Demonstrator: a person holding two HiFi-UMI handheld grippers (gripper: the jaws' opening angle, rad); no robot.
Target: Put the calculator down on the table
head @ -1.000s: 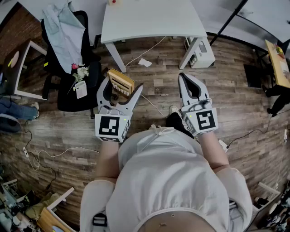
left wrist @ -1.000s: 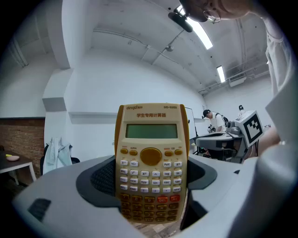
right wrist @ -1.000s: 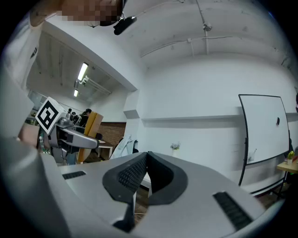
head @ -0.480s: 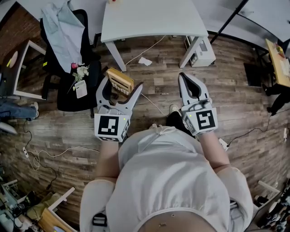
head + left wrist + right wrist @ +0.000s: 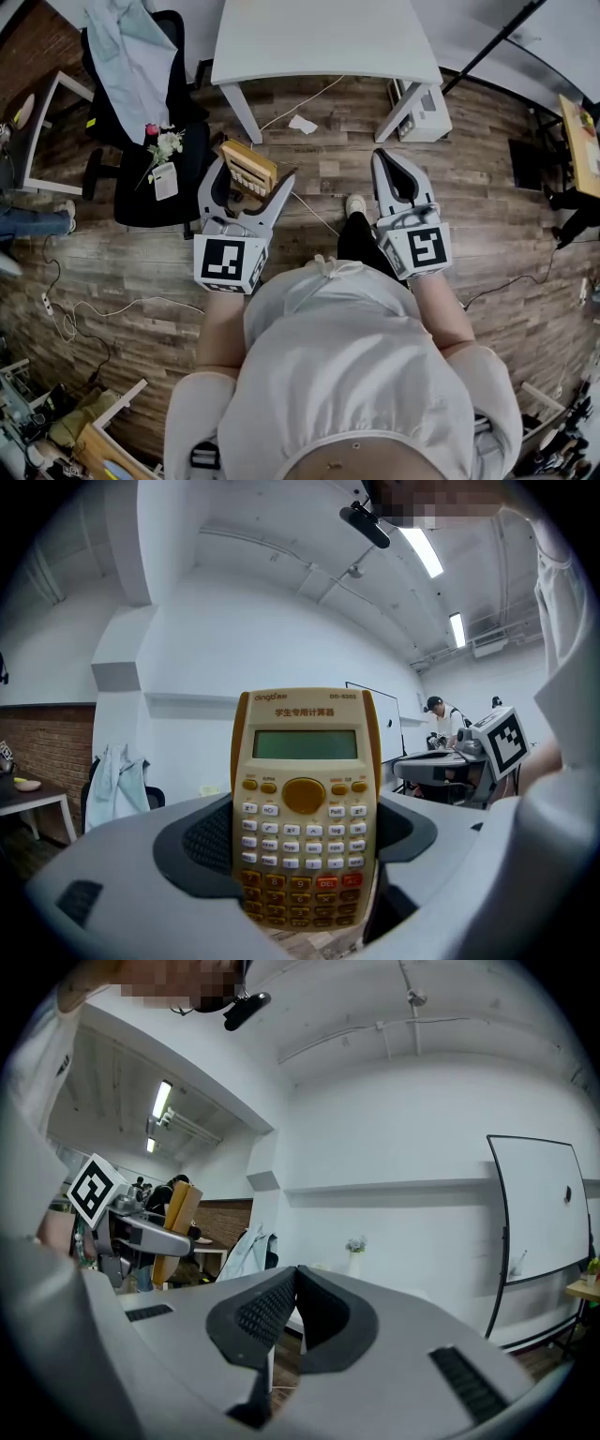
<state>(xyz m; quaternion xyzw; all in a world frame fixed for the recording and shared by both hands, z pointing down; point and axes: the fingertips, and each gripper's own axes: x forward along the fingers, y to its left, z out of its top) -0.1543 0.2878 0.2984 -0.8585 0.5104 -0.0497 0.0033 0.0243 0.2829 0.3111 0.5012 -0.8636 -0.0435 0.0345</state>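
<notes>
A cream and orange plastic scientific calculator (image 5: 305, 799) is held by the left gripper (image 5: 252, 176), whose grey fingers (image 5: 197, 841) are closed against its two long edges. In the left gripper view the calculator is seen upright, its key face turned toward the camera and its display end uppermost; its lower half is lodged between the dark ribbed pads, while the upper half is left standing clear above them. In the head view the calculator is carried over the brown wooden plank floor (image 5: 487, 187), near the front edge of the white rectangular desk (image 5: 319, 37) but not over it or touching it.

The right gripper (image 5: 385, 159) is held beside the left one, apart from it, and nothing is gripped by it: in the right gripper view its fingers (image 5: 267, 1312) are seen brought together, the dark pads meeting at the tips.

A black office chair (image 5: 178, 141), with a pale garment (image 5: 131, 56) draped over its back, is placed to the left of the desk. A white cable (image 5: 300, 98) is trailed across the floor under the desk.
</notes>
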